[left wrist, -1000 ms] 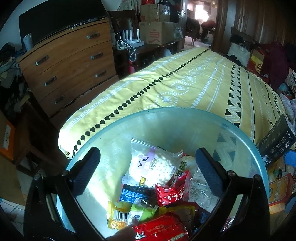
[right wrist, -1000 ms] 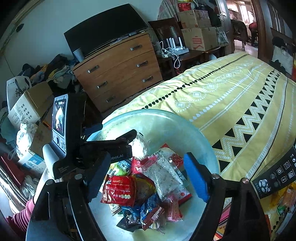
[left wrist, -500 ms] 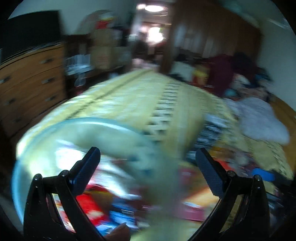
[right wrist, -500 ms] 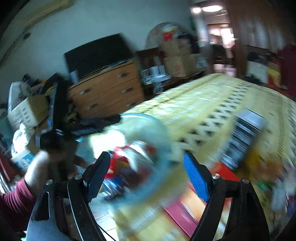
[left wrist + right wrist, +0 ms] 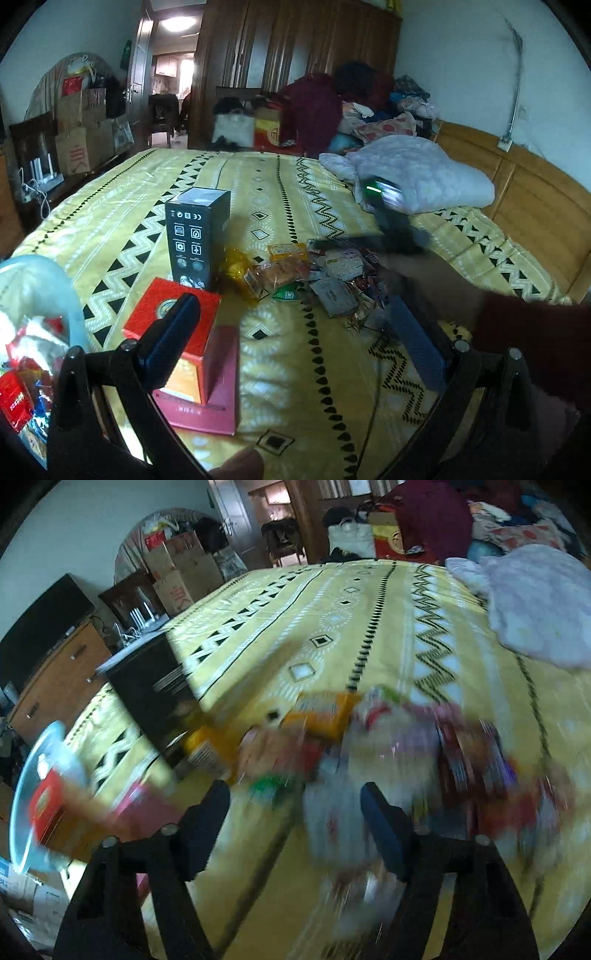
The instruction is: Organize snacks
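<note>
The left tongs (image 5: 295, 339) are wide open and hold nothing. The right tongs (image 5: 295, 808) are open too, with nothing between them. A pile of snack packets (image 5: 314, 273) lies on the yellow bed cover (image 5: 295, 177), just ahead of both tongs and not touching them. In the right view the pile (image 5: 369, 753) is blurry. A light blue bowl (image 5: 48, 273) at the far left has red and white snack packets (image 5: 22, 373) in it. A red box (image 5: 173, 321) sits on a flat dark red box (image 5: 218, 398), beside a tall black box (image 5: 197, 236).
</note>
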The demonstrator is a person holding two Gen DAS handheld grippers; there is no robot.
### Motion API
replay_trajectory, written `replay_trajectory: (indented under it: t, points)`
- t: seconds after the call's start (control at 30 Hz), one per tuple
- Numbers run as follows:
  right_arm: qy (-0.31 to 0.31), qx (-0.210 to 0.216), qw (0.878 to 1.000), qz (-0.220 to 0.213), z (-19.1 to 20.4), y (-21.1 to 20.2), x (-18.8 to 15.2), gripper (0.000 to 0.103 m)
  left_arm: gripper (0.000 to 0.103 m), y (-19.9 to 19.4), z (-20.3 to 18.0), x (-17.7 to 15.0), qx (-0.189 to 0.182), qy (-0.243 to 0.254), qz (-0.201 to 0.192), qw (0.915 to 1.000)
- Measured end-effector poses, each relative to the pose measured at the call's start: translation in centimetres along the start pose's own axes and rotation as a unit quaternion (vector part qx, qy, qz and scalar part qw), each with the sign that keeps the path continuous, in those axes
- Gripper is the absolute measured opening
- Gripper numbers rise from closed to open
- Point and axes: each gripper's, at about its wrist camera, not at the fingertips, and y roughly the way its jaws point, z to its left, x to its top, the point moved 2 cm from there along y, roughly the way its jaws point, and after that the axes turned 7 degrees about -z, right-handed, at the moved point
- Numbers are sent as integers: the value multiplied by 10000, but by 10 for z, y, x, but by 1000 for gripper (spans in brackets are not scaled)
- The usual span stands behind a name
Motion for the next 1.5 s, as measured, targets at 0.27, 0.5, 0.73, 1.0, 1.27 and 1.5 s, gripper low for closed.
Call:
replay_trajectory:
  t: [0.27,0.5,0.73,1.0,1.27,1.5]
  points:
    - [-515,-183,9942,928,-9,172,55,72,103,10,4,-1,383,-129,-120,9991]
    - [-852,4,9784,1886,2,212,21,83,103,12,-3,-4,256,-102,-15,9996]
    - [-1908,145,9547,2278,30,121,-72,93,103,-19,-13,0,157,55,-147,9998]
    - [-2306,-273,9515,2018,1,12,-160,92,103,-44,-13,-15,174,26,36,9998]
    - [-833,527,9934,593,6,-63,-103,89,103,-40,-10,-25,208,-16,187,9996]
    - [646,1182,9880,760,64,38,-59,89,103,-41,1,-22,233,-64,159,9996]
